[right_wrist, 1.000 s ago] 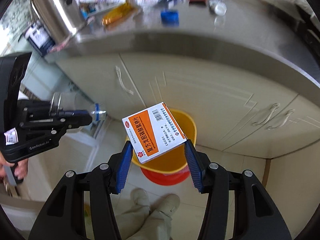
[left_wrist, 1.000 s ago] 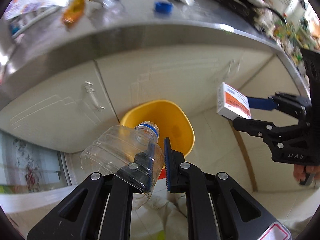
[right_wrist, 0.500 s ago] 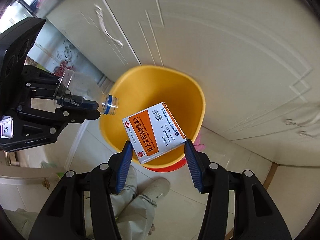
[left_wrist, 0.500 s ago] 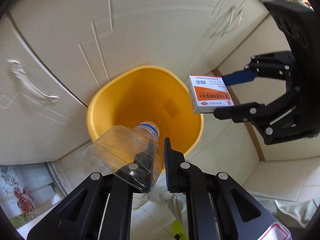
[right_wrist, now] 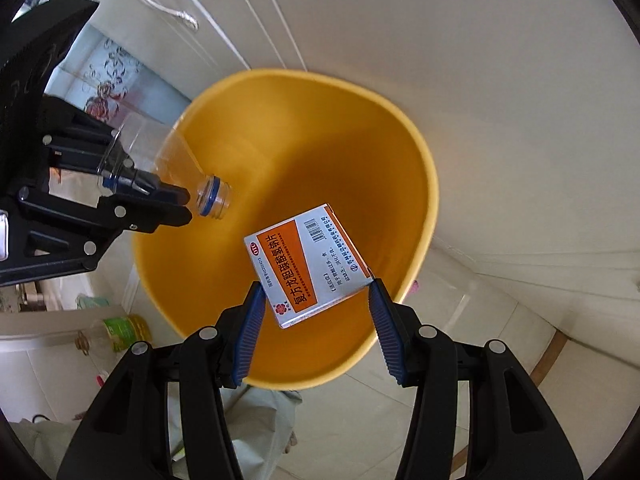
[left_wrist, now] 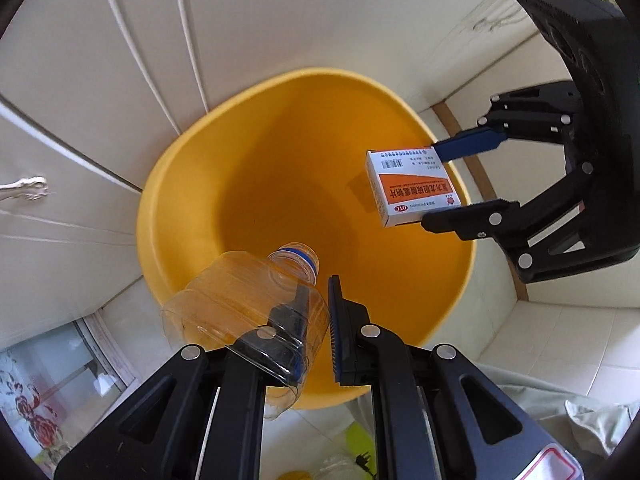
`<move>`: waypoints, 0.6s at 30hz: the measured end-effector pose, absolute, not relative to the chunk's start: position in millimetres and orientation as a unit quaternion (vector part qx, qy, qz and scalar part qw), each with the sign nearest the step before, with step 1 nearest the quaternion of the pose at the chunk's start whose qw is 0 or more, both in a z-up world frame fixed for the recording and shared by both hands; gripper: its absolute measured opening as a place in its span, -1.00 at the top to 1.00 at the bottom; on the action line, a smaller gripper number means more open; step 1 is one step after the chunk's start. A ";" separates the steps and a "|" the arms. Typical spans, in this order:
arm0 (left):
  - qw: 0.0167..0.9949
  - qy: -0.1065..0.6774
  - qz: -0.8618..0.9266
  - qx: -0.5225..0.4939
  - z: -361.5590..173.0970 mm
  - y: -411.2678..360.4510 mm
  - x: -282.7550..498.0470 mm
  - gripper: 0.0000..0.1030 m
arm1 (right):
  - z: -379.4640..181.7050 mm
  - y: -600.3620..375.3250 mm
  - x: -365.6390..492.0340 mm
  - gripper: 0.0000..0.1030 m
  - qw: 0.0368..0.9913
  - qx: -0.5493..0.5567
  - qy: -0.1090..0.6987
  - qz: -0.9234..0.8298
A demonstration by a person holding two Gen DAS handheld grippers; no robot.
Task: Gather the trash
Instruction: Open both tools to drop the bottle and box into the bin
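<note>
A yellow trash bin (left_wrist: 192, 184) stands on the floor against the cabinets; it also shows in the right wrist view (right_wrist: 424, 184). My left gripper (left_wrist: 316, 320) is shut on a clear plastic bottle (left_wrist: 240, 292) with a blue neck ring, held over the bin's near rim, mouth pointing into the bin. My right gripper (right_wrist: 316, 320) is shut on a white and orange medicine box (right_wrist: 306, 266), held over the bin's opening. The box (left_wrist: 412, 186) and the right gripper (left_wrist: 460, 184) show at the right of the left wrist view; the bottle (right_wrist: 172, 172) shows at the left of the right wrist view.
Cream cabinet doors (left_wrist: 280, 20) with a metal handle (left_wrist: 24, 190) stand behind the bin. Tiled floor (right_wrist: 480, 320) lies around it. A green-labelled bottle (right_wrist: 116, 332) stands on the floor at left. The person's legs (right_wrist: 256, 420) are below the grippers.
Both grippers have moved down from counter height to just above the bin, each keeping its item. The counter top has left the views and the bin now fills them.
</note>
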State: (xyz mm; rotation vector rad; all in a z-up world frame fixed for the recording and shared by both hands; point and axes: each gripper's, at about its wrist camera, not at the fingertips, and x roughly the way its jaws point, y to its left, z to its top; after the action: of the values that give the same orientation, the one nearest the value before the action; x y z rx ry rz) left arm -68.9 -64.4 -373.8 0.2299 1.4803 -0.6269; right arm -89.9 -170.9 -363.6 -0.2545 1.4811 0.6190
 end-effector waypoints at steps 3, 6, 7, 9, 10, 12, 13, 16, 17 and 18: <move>0.680 0.666 -0.283 0.117 -378.6 -63.5 -69.4 0.79 | -366.3 -171.1 -91.8 -0.06 0.679 -0.123 0.664 0.287; 0.678 0.668 -0.283 0.115 -379.5 -61.4 -68.6 0.75 | -367.2 -170.2 -92.1 -0.10 0.678 -0.121 0.663 0.293; 0.679 0.668 -0.283 0.110 -378.0 -61.8 -67.6 0.68 | -369.5 -170.6 -91.5 -0.12 0.679 -0.118 0.663 0.294; 0.682 0.666 -0.284 0.104 -374.4 -64.2 -68.3 0.44 | -368.3 -171.5 -91.0 -0.23 0.681 -0.112 0.661 0.293; 0.683 0.665 -0.283 0.103 -372.3 -65.3 -68.3 0.23 | -368.5 -173.8 -87.1 -0.28 0.683 -0.111 0.660 0.293; 0.690 0.661 -0.279 0.100 -368.3 -66.6 -68.9 -0.06 | -365.9 -175.7 -86.5 -0.35 0.685 -0.106 0.658 0.294; 0.690 0.661 -0.279 0.098 -367.6 -66.6 -69.0 -0.07 | -365.7 -175.9 -85.6 -0.35 0.686 -0.107 0.656 0.295; 0.690 0.661 -0.279 0.096 -364.3 -66.7 -71.5 -0.07 | -360.6 -181.9 -85.3 -0.35 0.689 -0.107 0.653 0.295; 0.689 0.661 -0.280 0.096 -366.0 -63.2 -71.6 -0.07 | -359.4 -182.7 -84.6 -0.35 0.691 -0.105 0.652 0.293; 0.689 0.661 -0.280 0.097 -365.3 -62.3 -71.9 -0.06 | -357.5 -184.1 -84.4 -0.35 0.692 -0.103 0.652 0.293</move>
State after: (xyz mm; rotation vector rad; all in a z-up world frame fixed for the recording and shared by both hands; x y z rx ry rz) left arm -71.9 -62.3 -365.3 0.2168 1.4791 -0.6268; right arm -84.4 -184.1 -357.5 -0.2306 1.4559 0.6555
